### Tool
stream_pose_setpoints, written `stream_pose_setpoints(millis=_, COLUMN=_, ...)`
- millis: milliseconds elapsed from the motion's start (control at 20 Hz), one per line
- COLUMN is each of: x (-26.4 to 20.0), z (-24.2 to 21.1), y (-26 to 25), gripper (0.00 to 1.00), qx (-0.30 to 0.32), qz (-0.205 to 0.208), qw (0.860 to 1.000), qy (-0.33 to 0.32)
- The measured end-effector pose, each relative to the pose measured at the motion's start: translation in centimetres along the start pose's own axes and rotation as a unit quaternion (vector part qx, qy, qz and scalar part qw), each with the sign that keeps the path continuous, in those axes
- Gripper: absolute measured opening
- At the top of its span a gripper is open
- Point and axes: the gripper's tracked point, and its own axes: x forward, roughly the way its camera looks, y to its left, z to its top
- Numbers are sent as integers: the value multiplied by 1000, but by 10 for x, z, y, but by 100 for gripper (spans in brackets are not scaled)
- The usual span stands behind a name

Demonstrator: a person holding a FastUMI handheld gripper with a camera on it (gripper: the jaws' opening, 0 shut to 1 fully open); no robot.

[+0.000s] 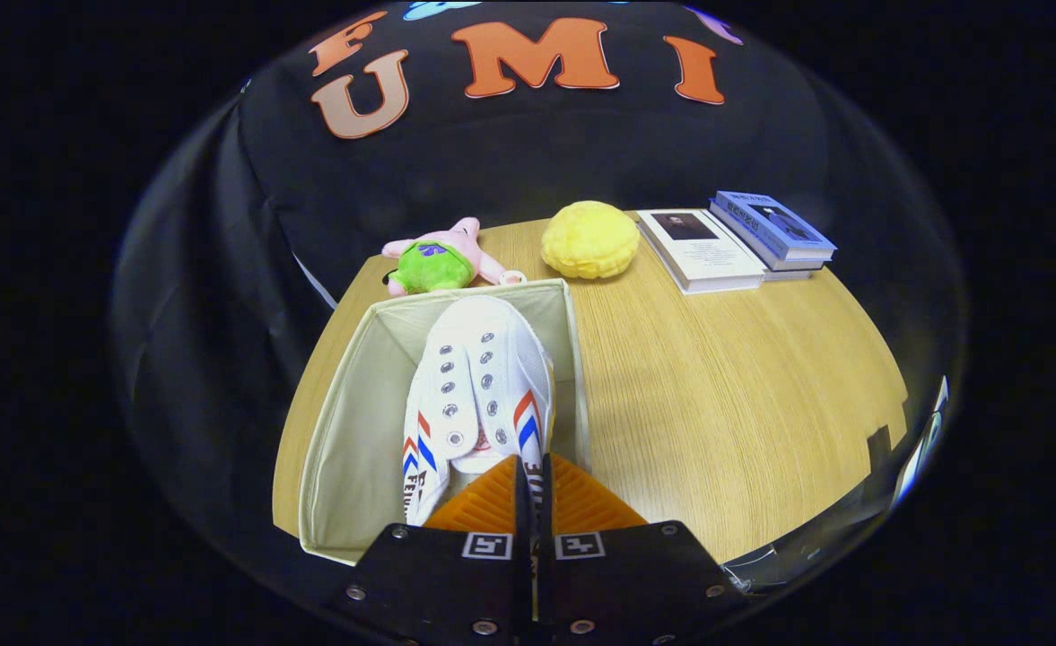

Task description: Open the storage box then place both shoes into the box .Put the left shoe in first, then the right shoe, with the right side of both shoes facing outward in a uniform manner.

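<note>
My gripper (532, 480) is nearly closed, fingers pinched on the heel edge of the white shoe (478, 386) w/ only a thin slit between them. Shoe hangs toe-forward inside the open storage box (348, 422) (cream fabric walls, lid not visible), red & blue stripes on both sides, eyelets facing up at me. Box sits at the near-left part of the wood-grain desk (716, 386). Beyond the box: a pink & green plush toy (438, 258) just behind its far wall, a yellow round cushion (590, 240) next to that, then stacked books (734, 242) further right. Black cloth backs the booth. Gripper points forward & down into the box.
</note>
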Motion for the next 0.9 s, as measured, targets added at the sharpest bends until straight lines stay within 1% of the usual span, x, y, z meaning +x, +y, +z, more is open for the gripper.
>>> stream_pose_setpoints(millis=50, x=-1, z=0, y=6, gripper=3, qx=7, qz=14, qw=1000, qy=2)
stream_pose_setpoints(millis=150, x=-8, z=9, y=17, gripper=23, qx=20, qz=38, qw=999, qy=-12)
stream_pose_setpoints(millis=200, x=-12, z=17, y=15, gripper=45, qx=14, qz=34, qw=999, qy=-25)
stream_pose_setpoints(millis=300, x=-18, z=26, y=14, gripper=76, qx=1, qz=34, qw=999, qy=-38)
stream_pose_setpoints(millis=350, x=-23, z=33, y=12, gripper=86, qx=-3, qz=31, qw=998, qy=-47)
stream_pose_setpoints(millis=400, x=-25, z=39, y=6, gripper=98, qx=-9, qz=22, qw=998, qy=-55)
stream_pose_setpoints(millis=500, x=-31, z=50, y=-3, gripper=99, qx=-16, qz=14, qw=997, qy=-70)
stream_pose_setpoints(millis=650, x=-45, z=69, y=-14, gripper=99, qx=-3, qz=16, qw=996, qy=-87)
stream_pose_setpoints(millis=900, x=-82, z=115, y=-45, gripper=99, qx=-2, qz=8, qw=990, qy=-141)
